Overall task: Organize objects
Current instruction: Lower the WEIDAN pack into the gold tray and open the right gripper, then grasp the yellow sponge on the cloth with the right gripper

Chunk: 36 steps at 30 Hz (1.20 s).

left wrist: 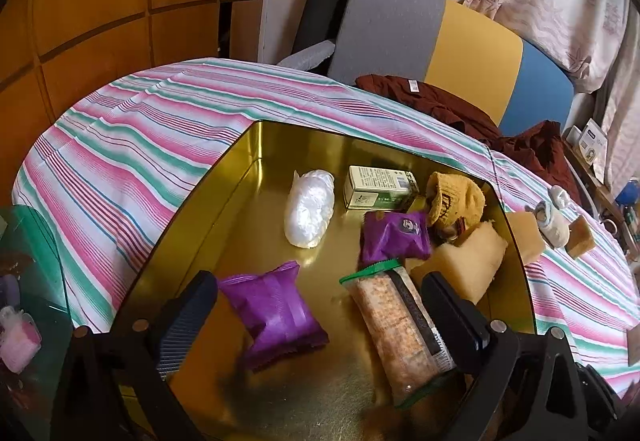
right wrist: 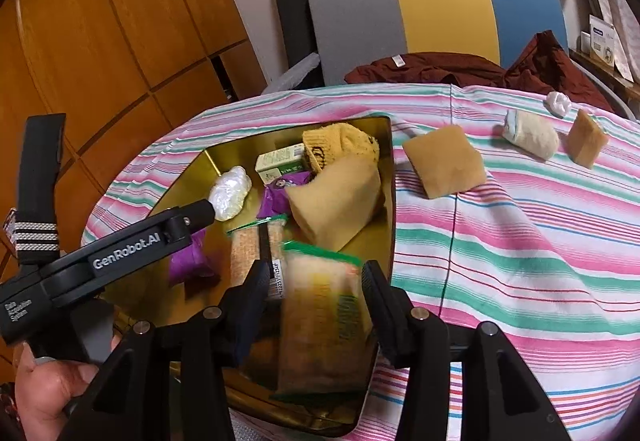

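Note:
A gold tin tray (left wrist: 248,177) (right wrist: 384,169) lies on the striped cloth. It holds two purple packets (left wrist: 272,317) (left wrist: 394,237), a white bag (left wrist: 310,207), a green box (left wrist: 378,187), a yellow sock (left wrist: 456,201), a tan sponge (left wrist: 464,261) and a long cracker pack (left wrist: 404,333). My left gripper (left wrist: 320,313) is open and empty above the tray; it also shows in the right wrist view (right wrist: 200,217). My right gripper (right wrist: 316,281) is open over the tray's near right corner, with a blurred green-edged snack pack (right wrist: 324,321) between its fingers.
On the cloth right of the tray lie a tan sponge (right wrist: 444,161), a white sock roll (right wrist: 530,135), a smaller sponge (right wrist: 586,139) and a small white item (right wrist: 559,103). A dark red garment (right wrist: 432,69) and a chair (right wrist: 440,9) stand behind. A glass table (left wrist: 36,281) is at left.

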Each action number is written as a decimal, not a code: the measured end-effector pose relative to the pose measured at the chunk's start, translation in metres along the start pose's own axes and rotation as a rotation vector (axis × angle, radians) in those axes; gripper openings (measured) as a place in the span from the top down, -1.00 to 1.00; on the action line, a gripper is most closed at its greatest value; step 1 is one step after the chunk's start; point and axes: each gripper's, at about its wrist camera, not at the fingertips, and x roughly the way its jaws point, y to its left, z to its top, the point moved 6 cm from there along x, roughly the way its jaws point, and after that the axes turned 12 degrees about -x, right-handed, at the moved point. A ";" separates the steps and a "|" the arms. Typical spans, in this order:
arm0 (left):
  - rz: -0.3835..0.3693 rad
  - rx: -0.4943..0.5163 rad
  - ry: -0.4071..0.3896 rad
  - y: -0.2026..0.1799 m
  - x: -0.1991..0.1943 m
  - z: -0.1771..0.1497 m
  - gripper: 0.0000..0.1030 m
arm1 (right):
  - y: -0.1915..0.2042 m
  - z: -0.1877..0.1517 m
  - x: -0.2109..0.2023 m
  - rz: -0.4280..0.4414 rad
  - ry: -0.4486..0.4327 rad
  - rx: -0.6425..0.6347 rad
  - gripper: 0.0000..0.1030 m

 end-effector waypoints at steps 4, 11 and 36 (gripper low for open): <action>-0.002 0.004 -0.006 -0.001 -0.002 0.000 -0.98 | 0.002 0.001 -0.005 -0.007 -0.017 -0.016 0.05; -0.009 0.024 -0.017 -0.008 -0.007 -0.003 -0.98 | -0.008 0.002 -0.012 -0.021 -0.042 0.012 0.05; -0.180 0.169 0.021 -0.070 -0.031 -0.052 -0.99 | -0.119 -0.038 -0.036 -0.187 -0.020 0.209 0.05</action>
